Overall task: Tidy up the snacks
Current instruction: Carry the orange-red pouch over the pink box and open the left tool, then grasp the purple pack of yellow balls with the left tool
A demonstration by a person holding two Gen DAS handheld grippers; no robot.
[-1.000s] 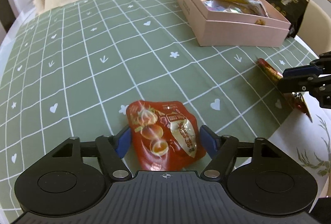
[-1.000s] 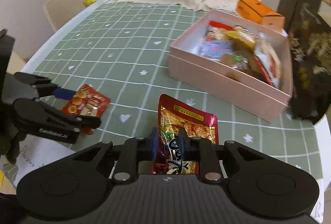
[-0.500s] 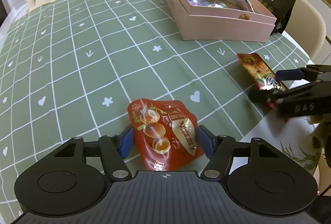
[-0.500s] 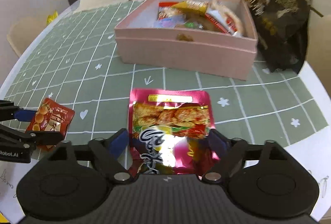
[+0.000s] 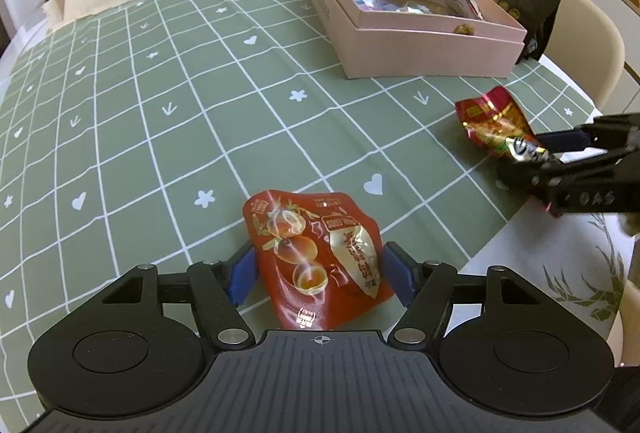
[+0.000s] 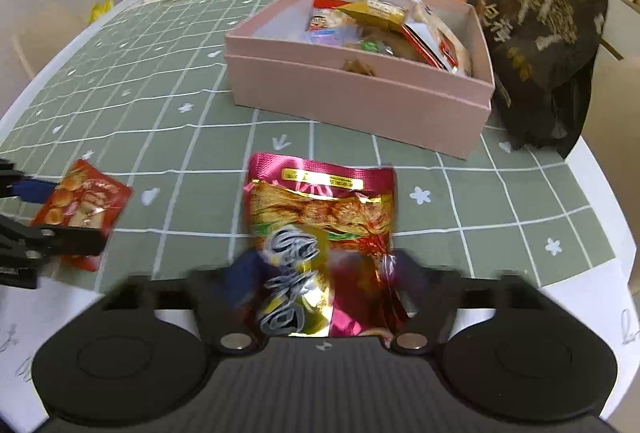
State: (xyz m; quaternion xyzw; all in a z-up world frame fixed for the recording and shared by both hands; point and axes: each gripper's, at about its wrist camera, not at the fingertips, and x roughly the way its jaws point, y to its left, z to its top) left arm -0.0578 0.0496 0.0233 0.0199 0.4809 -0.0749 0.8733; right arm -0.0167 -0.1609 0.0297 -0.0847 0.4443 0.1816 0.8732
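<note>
Now closing on the crimson snack packet [image 6: 320, 233], right gripper [image 6: 324, 273]: jaws just narrowed, pads against its buckled sides, pink box [image 6: 360, 101] beyond. Wide apart either side of the red snack pouch [image 5: 316, 257], left gripper [image 5: 318, 273], not pressing.

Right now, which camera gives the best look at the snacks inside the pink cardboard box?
The right wrist view: it faces the pink cardboard box nearly head-on, so the packets inside spread out clearly. The left wrist view shows the same box farther away and at a slant, with its near wall hiding some contents.
</note>
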